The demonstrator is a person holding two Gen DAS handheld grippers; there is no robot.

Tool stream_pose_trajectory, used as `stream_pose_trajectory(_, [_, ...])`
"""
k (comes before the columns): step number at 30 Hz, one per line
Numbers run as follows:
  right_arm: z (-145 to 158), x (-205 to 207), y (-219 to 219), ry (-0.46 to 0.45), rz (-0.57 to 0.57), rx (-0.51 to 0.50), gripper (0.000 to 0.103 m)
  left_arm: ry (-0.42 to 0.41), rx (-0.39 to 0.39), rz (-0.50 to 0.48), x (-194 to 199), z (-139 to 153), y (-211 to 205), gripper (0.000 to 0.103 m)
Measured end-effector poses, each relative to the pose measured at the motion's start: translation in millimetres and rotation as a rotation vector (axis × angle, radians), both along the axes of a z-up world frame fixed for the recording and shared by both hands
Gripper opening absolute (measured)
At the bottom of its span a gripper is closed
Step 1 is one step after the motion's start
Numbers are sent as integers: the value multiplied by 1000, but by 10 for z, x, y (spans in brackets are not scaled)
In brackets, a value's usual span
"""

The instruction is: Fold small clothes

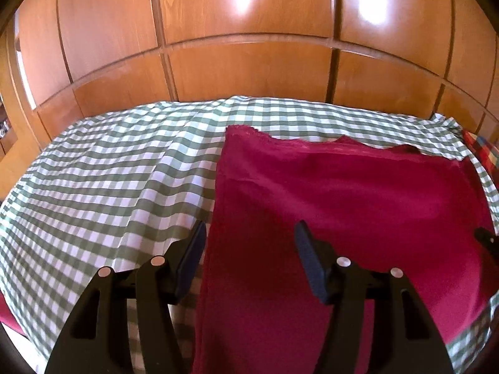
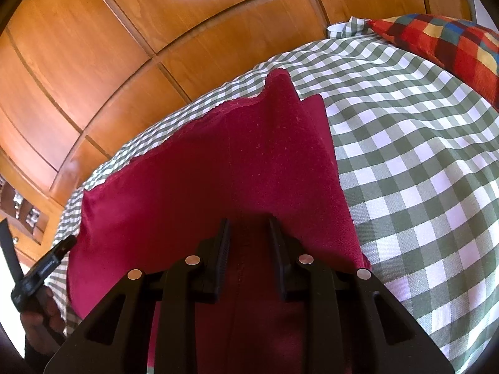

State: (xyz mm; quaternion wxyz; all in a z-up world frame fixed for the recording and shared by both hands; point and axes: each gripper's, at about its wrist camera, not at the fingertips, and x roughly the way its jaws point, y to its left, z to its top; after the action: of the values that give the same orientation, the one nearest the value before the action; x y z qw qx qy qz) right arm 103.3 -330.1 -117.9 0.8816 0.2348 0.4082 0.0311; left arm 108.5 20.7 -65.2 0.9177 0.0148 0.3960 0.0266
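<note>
A dark red garment [image 1: 336, 212] with a lace-edged far hem lies spread on a green-and-white checked cloth [image 1: 109, 171]. My left gripper [image 1: 249, 233] is open and hovers over the garment's left edge, one finger on each side of it. My right gripper [image 2: 249, 227] is open with a narrower gap, low over the garment [image 2: 218, 171] near its right side; I cannot tell if it touches the fabric. The garment's far right corner [image 2: 280, 84] is raised in a peak. The right gripper's tip shows at the right edge of the left wrist view [image 1: 486, 240].
A wooden panelled wall [image 1: 243, 31] stands right behind the checked surface. A red multicoloured checked cushion [image 2: 446, 46] lies at the far right. The left gripper and the hand holding it show at the lower left of the right wrist view [image 2: 40, 274].
</note>
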Motion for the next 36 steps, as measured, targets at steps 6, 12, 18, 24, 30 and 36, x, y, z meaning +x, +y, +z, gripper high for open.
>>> stream_pose_trajectory(6, [69,13,-22,16,14,27,37,-33,-34,-25,-238,159,-62,59])
stream_pose_trajectory(12, [351,-72,-32,-44,21,58,68,-37,-44,-52,-392,229,-157,59])
stream_pose_trajectory(18, [390,-205,-396,-39,-35,118,69,-30,-52,-79,-431,249,-266,60])
stream_pose_trajectory(24, [177,-330,-684,-3,-62,227,69,-10,-48,-109,-457,210,-372,60])
stream_pose_trajectory(30, [-83,-317,-697,46,-39,283,70,13,-22,-126,-461,143,-473,60])
stream_pose_trajectory(36, [-176,-352,-678,29,16,303,70,71,-9,-150,-445,-41,-600,60])
